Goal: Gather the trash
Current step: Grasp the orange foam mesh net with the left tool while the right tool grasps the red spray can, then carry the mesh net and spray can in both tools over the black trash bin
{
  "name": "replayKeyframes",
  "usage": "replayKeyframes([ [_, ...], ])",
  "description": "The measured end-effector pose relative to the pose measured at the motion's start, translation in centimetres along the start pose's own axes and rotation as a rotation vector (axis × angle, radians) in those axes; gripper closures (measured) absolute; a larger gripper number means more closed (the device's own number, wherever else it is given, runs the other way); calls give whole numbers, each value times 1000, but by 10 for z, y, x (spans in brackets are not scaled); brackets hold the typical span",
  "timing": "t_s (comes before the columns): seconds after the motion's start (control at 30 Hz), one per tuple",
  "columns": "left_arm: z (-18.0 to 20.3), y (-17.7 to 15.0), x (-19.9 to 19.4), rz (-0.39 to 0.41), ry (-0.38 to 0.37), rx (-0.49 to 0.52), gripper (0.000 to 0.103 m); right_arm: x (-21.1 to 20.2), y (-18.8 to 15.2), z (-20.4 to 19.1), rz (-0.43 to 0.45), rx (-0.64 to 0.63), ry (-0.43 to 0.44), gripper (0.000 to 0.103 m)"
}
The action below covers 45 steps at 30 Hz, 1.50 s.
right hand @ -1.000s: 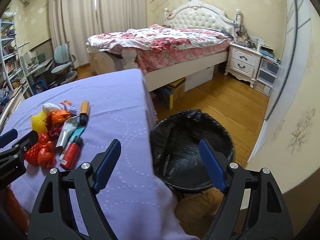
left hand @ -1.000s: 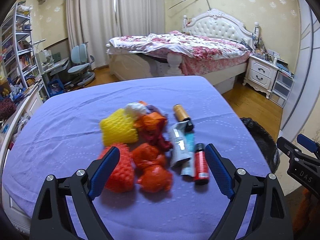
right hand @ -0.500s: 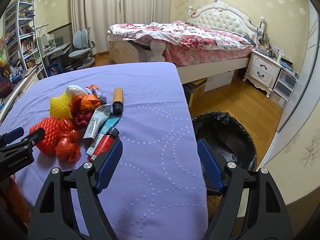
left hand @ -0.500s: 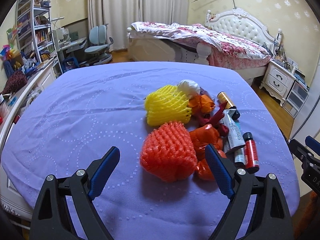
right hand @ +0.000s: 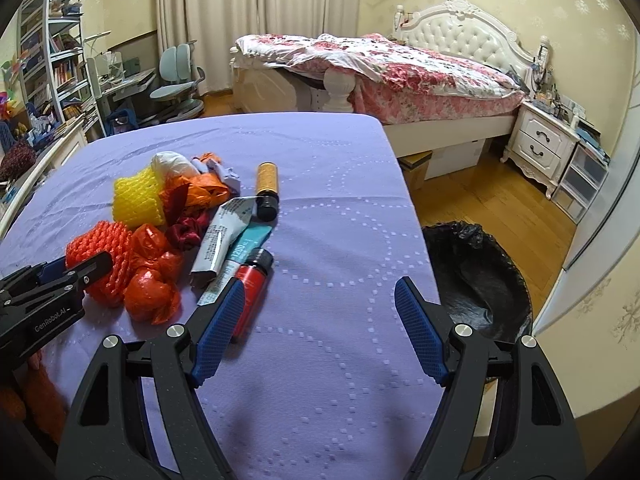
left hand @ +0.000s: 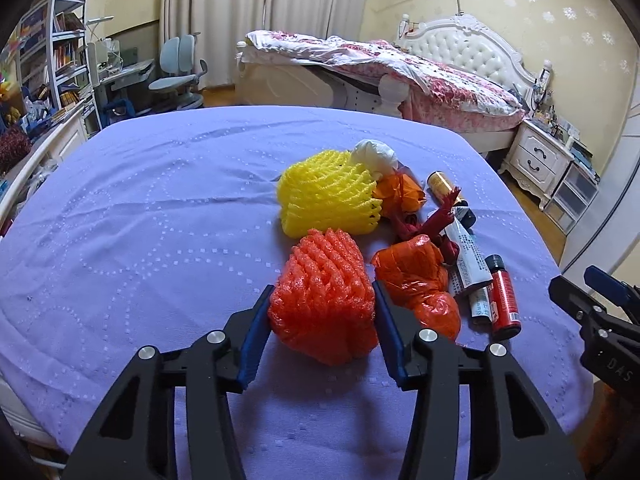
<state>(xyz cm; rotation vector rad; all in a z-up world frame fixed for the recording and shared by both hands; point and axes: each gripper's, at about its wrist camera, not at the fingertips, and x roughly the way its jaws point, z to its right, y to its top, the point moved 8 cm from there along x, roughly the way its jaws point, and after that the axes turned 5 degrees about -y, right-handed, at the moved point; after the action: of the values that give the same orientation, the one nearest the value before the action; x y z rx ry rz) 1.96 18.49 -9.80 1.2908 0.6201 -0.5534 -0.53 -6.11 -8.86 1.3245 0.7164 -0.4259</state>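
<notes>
Closing since the earlier frame, left gripper (left hand: 322,300) now pinches the orange foam net (left hand: 324,296) between its pads on the purple table (left hand: 140,220); right gripper (right hand: 320,308) hovers spread.

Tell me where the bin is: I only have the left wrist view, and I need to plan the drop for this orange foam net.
Observer: The black-lined bin stands on the floor just past the table's right edge, across the pile from your orange foam net.
Operator: Is the right gripper in the way?
Observer: The right gripper hangs open over bare cloth near that edge, holding nothing.
Operator: Anything hidden behind the pile?
Observer: A crumpled lilac scrap lies beside the white wad.
</notes>
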Motion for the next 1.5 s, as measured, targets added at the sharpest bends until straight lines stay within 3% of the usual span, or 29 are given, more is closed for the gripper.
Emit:
replayKeyframes([
  [0.17,-8,0,-12,22,38,11,55,4,-2,-14,-13,-20,24,29],
  [0.3,-17,2,-14,25,64,5,55,11,-4,-20,-43,-26,54,44],
  [0.83,-26,3,-9,21,60,-18,55,30,-11,-27,-81,-43,58,59],
  [0.93,-27,3,-9,23,58,-20,55,34,-11,-31,-84,-55,67,70],
  [0.97,-26,3,-9,23,56,-21,55,35,-12,-33,-92,-57,80,79],
  [1.5,-8,6,-20,53,6,-13,59,19,-17,-17,-55,-35,100,80],
])
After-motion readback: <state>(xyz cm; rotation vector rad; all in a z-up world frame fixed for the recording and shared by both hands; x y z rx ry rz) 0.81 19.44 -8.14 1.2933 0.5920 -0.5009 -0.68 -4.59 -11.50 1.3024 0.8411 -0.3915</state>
